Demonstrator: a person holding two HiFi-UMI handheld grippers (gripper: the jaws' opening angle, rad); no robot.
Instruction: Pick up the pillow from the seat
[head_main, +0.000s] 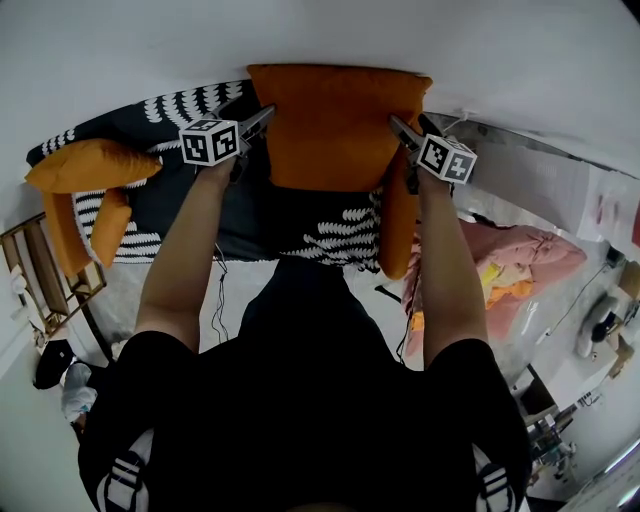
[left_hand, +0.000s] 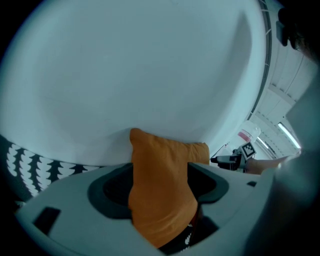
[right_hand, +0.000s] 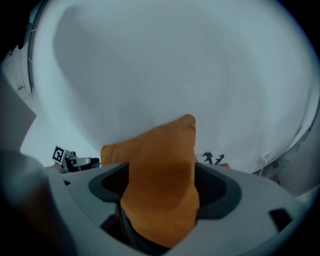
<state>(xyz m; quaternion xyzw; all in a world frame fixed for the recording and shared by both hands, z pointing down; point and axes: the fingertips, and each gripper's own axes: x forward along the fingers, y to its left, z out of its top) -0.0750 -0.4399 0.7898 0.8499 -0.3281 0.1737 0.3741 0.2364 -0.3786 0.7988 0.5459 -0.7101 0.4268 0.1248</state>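
The orange pillow (head_main: 335, 125) hangs in front of the white wall, above the seat with the black and white cover (head_main: 335, 238). My left gripper (head_main: 262, 118) is shut on the pillow's left edge and my right gripper (head_main: 402, 130) on its right edge. In the left gripper view the orange fabric (left_hand: 162, 195) fills the gap between the dark jaws of the left gripper (left_hand: 160, 192), bunched against both. The right gripper view shows the same: the pillow (right_hand: 160, 185) is pinched in the right gripper (right_hand: 161, 195). Each view catches the other gripper's marker cube (left_hand: 245, 150) (right_hand: 60, 154).
Two more orange cushions (head_main: 90, 165) (head_main: 108, 228) lie at the sofa's left end, and another (head_main: 398, 225) stands at the seat's right side. A wooden rack (head_main: 40, 270) stands at the left. A pink cloth heap (head_main: 515, 260) lies on the floor at the right.
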